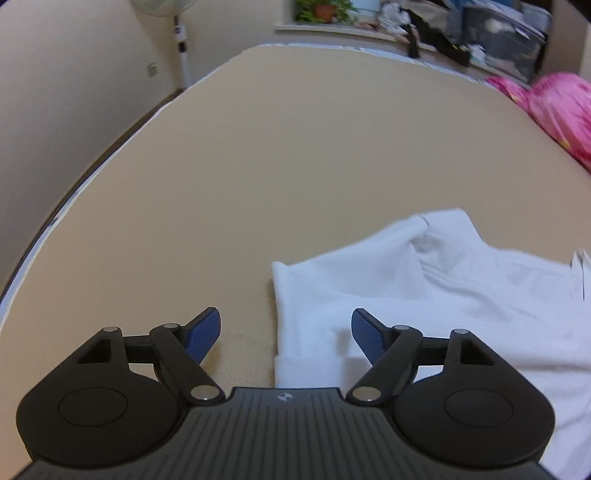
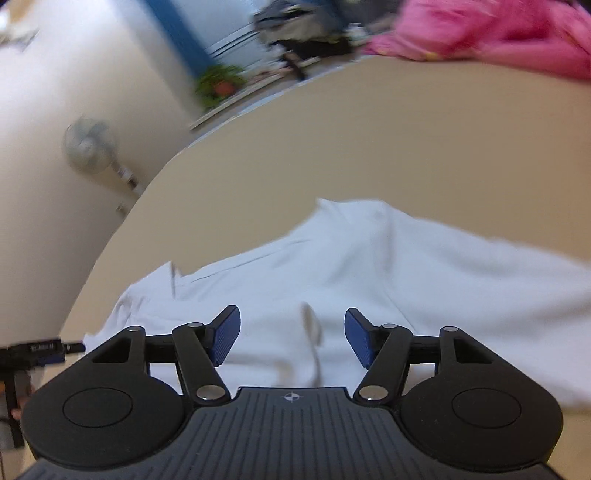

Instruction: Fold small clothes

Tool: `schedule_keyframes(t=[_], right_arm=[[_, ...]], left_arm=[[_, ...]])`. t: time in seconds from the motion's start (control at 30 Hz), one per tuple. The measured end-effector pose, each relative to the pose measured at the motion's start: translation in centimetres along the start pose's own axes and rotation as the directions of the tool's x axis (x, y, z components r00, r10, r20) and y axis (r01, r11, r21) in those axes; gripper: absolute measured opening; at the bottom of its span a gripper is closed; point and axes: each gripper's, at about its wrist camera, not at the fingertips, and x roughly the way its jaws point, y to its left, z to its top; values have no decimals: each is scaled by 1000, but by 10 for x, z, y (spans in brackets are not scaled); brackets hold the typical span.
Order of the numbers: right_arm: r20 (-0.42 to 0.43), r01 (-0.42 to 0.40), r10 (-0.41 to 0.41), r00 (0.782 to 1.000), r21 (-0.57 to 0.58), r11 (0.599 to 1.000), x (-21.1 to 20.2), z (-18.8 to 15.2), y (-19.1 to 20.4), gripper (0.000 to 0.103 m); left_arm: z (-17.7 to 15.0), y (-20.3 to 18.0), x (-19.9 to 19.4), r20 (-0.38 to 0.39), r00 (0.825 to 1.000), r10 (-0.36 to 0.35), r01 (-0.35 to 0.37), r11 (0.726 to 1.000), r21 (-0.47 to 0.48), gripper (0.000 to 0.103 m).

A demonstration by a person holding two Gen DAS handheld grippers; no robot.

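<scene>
A white garment [image 1: 436, 295] lies partly folded on the beige bed surface [image 1: 258, 166], at the lower right of the left wrist view. My left gripper [image 1: 286, 334] hovers open over the garment's left edge, its blue pads [image 1: 205, 334] wide apart with nothing pinched. In the right wrist view the same white garment [image 2: 332, 266] spreads across the middle. My right gripper [image 2: 291, 336] stands open just above it, with a raised crease of cloth between the jaws and the pads not pressing on it. The view is blurred.
A pink bundle of fabric [image 1: 554, 107] lies at the bed's far right. A standing fan [image 1: 177, 33] is by the wall, and a sill with a potted plant [image 1: 325, 11] and clutter runs behind the bed. Part of the left gripper [image 2: 33, 350] shows at the left edge.
</scene>
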Motion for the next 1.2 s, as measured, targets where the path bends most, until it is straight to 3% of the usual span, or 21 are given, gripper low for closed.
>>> schedule_keyframes(t=[0.07, 0.1, 0.13, 0.17, 0.2, 0.3, 0.37, 0.43, 0.5, 0.53, 0.57, 0.6, 0.67, 0.73, 0.83, 1.03, 1.13, 1.2], right_arm=[[-62, 34, -35, 997, -14, 999, 21, 10, 4, 63], [-114, 54, -54, 992, 0, 999, 35, 13, 3, 55], [-165, 76, -71, 984, 28, 997, 47, 15, 0, 40], [-203, 92, -80, 976, 46, 995, 56, 17, -2, 3], [-199, 90, -81, 977, 37, 995, 60, 20, 0, 3], [-17, 37, -37, 999, -21, 999, 36, 37, 14, 3], [50, 27, -24, 998, -46, 999, 28, 45, 17, 3], [23, 49, -48, 999, -54, 997, 38, 43, 14, 5], [-86, 116, -123, 989, -73, 991, 64, 30, 4, 21], [-127, 148, -158, 979, -91, 985, 76, 24, -1, 21], [-95, 132, -143, 985, -113, 985, 75, 18, -2, 23], [-64, 136, -145, 987, -133, 982, 67, 18, 0, 37], [-19, 166, -168, 986, -101, 981, 40, 18, 2, 54], [17, 98, -98, 995, -65, 993, -1, 13, 1, 55], [20, 76, -75, 997, -83, 994, -54, -10, 6, 60], [-130, 137, -148, 980, -91, 986, -143, -88, 1, 62], [-185, 190, -195, 963, -48, 981, -171, -117, -5, 62], [-179, 202, -198, 964, 1, 979, -195, -134, -8, 62]], left_arm=[[-3, -5, -1, -14, 1000, 7, -6, 1000, 19, 83], [-4, -5, 2, -22, 1000, 11, -11, 1000, 27, 83], [-6, -8, 5, -32, 999, 16, -15, 999, 35, 82], [-9, -10, 7, -40, 999, 17, -15, 999, 43, 82], [-12, -12, 9, -47, 999, 21, -18, 998, 61, 82], [-22, -18, 13, -41, 998, 37, -32, 991, 130, 82], [-28, -20, 15, -33, 999, 38, -32, 988, 154, 83], [-31, -22, 16, -22, 998, 51, -47, 986, 158, 84], [-33, -26, 14, -8, 998, 67, -65, 984, 165, 84], [-33, -27, 11, 1, 997, 74, -73, 982, 175, 84], [-34, -29, 6, 13, 997, 80, -81, 979, 186, 84], [-34, -29, -2, 28, 997, 77, -81, 978, 192, 85], [-39, -25, -23, 58, 997, 52, -62, 980, 187, 86], [-52, -18, -48, 74, 997, 19, -33, 983, 181, 90], [-85, -8, -81, 36, 999, -32, 26, 989, 148, 91], [-175, -2, -138, -134, 983, -126, 141, 984, 107, 91], [-209, -9, -153, -192, 973, -131, 155, 981, 120, 91], [-226, -9, -162, -231, 965, -128, 160, 979, 124, 91]])
